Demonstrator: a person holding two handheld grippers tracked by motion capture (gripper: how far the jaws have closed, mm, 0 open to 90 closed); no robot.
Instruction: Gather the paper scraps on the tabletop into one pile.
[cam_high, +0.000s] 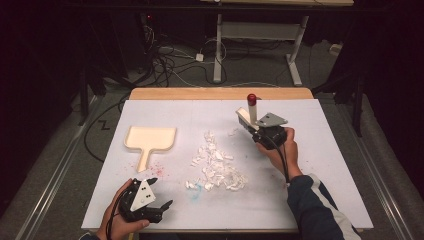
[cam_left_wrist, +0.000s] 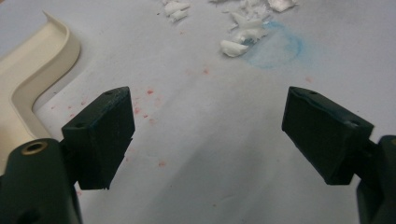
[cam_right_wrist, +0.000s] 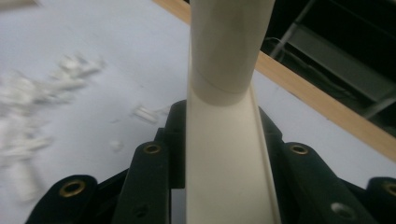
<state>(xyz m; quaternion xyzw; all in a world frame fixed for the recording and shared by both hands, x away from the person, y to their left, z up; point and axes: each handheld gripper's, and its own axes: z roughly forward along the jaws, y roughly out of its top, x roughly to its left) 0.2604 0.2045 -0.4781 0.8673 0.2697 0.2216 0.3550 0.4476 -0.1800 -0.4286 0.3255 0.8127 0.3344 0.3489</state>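
Observation:
A cream tool (cam_high: 252, 111) with a red end (cam_high: 251, 98) stands upright at the table's far right, and my right gripper (cam_high: 256, 129) is shut on its handle. In the right gripper view the cream handle (cam_right_wrist: 224, 140) rises between the jaws of that gripper (cam_right_wrist: 219, 116). A pile of white scraps (cam_high: 215, 167) lies mid-table, left of that gripper. A cream dustpan (cam_high: 150, 137) lies flat at the left. My left gripper (cam_high: 161, 191) rests near the front edge, below the dustpan's handle. Its jaws (cam_left_wrist: 208, 126) stand wide open over bare paper.
White paper (cam_high: 310, 165) covers the table, with a strip of wood (cam_high: 220, 93) along the far edge. Red specks (cam_left_wrist: 149, 112) and a blue smear (cam_left_wrist: 275, 49) mark the paper near the scraps (cam_left_wrist: 243, 35). Beyond lie a dark floor, cables and desk legs (cam_high: 217, 55).

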